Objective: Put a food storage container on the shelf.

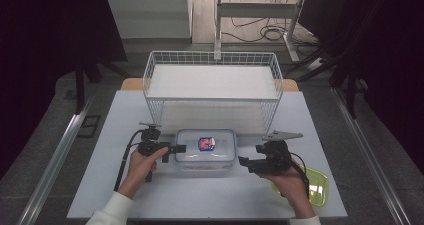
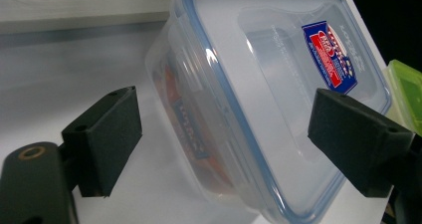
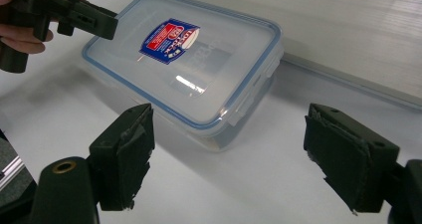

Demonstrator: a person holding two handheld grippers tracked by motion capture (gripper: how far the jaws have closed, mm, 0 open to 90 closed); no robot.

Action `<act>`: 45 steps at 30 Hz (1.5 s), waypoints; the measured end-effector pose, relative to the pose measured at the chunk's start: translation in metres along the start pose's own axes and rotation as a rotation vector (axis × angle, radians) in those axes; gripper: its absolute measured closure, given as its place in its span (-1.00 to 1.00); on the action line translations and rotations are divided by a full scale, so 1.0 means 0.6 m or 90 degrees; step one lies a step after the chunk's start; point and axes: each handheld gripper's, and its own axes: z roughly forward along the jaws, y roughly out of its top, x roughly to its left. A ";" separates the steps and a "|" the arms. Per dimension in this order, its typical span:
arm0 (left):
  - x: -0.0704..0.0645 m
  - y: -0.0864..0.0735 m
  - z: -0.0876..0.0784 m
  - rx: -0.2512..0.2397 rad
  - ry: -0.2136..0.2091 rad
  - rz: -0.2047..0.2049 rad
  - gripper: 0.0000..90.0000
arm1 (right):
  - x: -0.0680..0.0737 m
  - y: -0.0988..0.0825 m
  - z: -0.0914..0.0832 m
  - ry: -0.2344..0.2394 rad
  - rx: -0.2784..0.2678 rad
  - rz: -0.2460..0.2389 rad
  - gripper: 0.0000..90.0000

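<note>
Nearest the person: the two forearms come in from the table's near edge, each hand on a gripper. Right gripper (image 1: 243,161) sits just off the container's right end, jaws spread wide, nothing between them (right gripper view confirms: both pads clear of the box, bare tabletop in the gap). A green lid (image 1: 316,185) lies flat on the table behind/under the right hand, near the front-right corner.

Left gripper (image 1: 178,148) is at the container's left end, jaws likewise apart. Left gripper view has the box's rim running between the pads, one jaw over the lid side and one out beyond the side wall; contact not evident, so not gripping yet, in my judgement.

Mid-table: clear lidded container (image 1: 206,151), blue seal, red/blue label on top, something reddish inside (contents can't be made out). Stands flat on the white table (image 1: 100,185), lid on, just in front of the wire basket (image 1: 212,91), which is the farthest item on the table.

Risks, as judged:
- Smooth plastic and a one-ended pinch: box could pivot or slip when lifted.
- Left jaw closing on the lid edge or a latch flap may pop the lid rather than hold the box.
- Pushing w/o a firm hold would slide it into the basket front.
</note>
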 end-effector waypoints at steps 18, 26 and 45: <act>0.004 0.000 0.013 0.023 -0.073 -0.018 -0.51 | -0.003 0.000 0.005 -0.011 0.006 0.002 -0.52; 0.006 0.000 0.009 0.022 -0.076 -0.019 -0.40 | 0.000 0.021 0.033 -0.009 0.019 0.031 -0.49; 0.006 0.001 0.008 0.025 -0.075 -0.015 -0.39 | -0.014 0.051 0.104 0.025 0.063 0.123 -0.58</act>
